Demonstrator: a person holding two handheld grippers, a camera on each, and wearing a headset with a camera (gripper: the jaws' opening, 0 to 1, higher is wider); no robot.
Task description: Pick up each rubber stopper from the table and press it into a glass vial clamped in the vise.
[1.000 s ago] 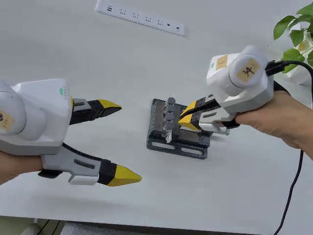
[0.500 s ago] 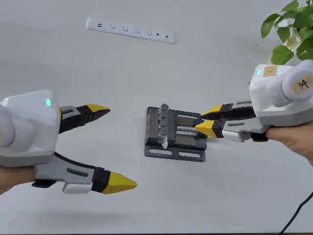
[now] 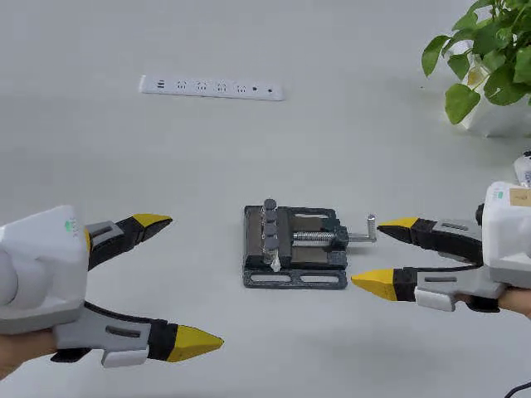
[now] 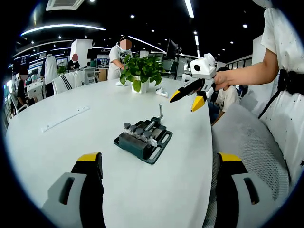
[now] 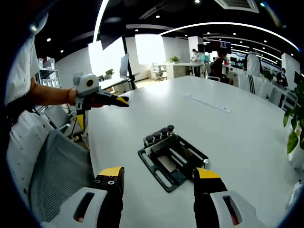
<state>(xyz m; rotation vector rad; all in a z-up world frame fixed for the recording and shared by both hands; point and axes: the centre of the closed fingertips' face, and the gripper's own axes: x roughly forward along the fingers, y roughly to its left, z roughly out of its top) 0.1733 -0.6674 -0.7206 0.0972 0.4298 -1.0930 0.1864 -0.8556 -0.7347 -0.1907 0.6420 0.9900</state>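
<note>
Rubber stoppers cap the vials in the vise, so the task looks done; left gripper and right gripper gape empty.

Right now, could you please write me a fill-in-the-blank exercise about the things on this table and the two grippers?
1. The vise clamps a row of glass ____ under dark stoppers.
2. The left gripper and the right gripper both have jaws ____ and hold nothing.
3. In the head view, the vise stands ____ the two grippers.
4. A potted ____ stands far right on the table.
Missing: vials; open; between; plant.
</note>
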